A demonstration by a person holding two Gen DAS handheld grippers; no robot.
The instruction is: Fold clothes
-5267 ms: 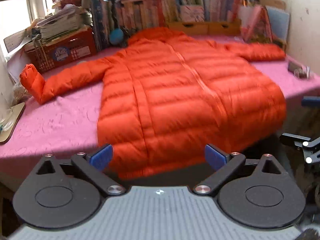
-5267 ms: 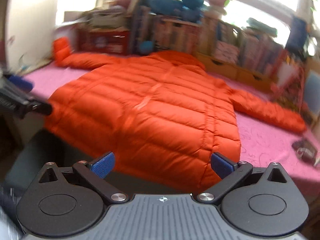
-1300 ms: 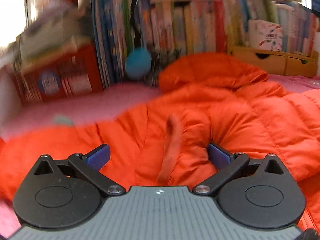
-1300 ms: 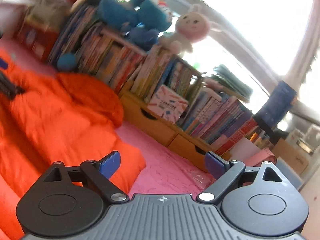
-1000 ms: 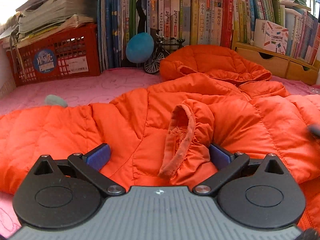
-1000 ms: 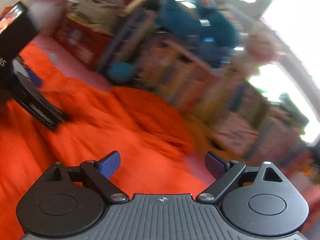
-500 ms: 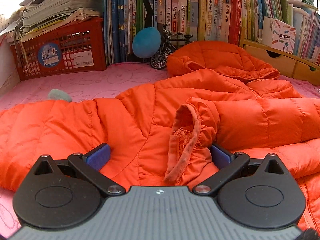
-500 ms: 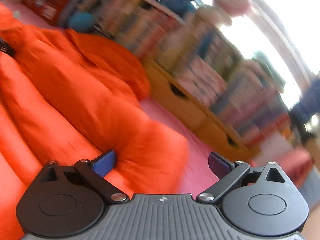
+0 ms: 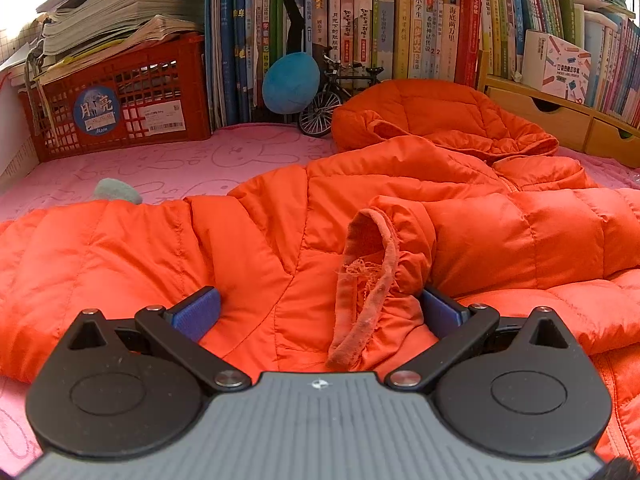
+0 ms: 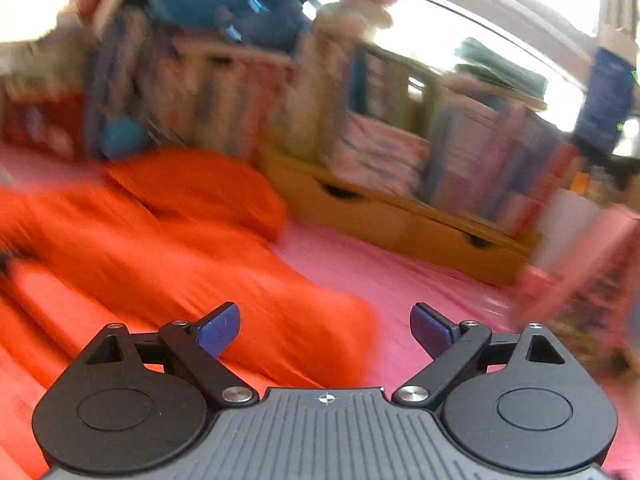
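The orange puffer jacket (image 9: 260, 240) lies spread on the pink bedcover (image 9: 160, 168), with its hood (image 9: 432, 112) toward the books. One sleeve is folded across the chest, and its frayed cuff (image 9: 372, 264) stands up between the fingers of my left gripper (image 9: 318, 306). Those jaws are wide open, and the right pad (image 9: 438, 314) sits beside the cuff. The right wrist view is blurred by motion. My right gripper (image 10: 324, 320) hovers over the jacket's edge (image 10: 312, 320). Its jaws are closing a little but still stand wide, with nothing pinched between them.
A red crate (image 9: 120, 112) of papers, a row of books (image 9: 400, 28), a blue ball (image 9: 290, 82) and a model bicycle (image 9: 336, 92) line the back. Wooden drawers (image 9: 540, 116) stand at the right. A small grey-green lump (image 9: 116, 190) lies beside the jacket.
The left gripper has stayed by the cuff, and the folded sleeve now lies straighter across the chest. The right gripper has rolled and swung away from the left gripper toward the jacket's right edge.
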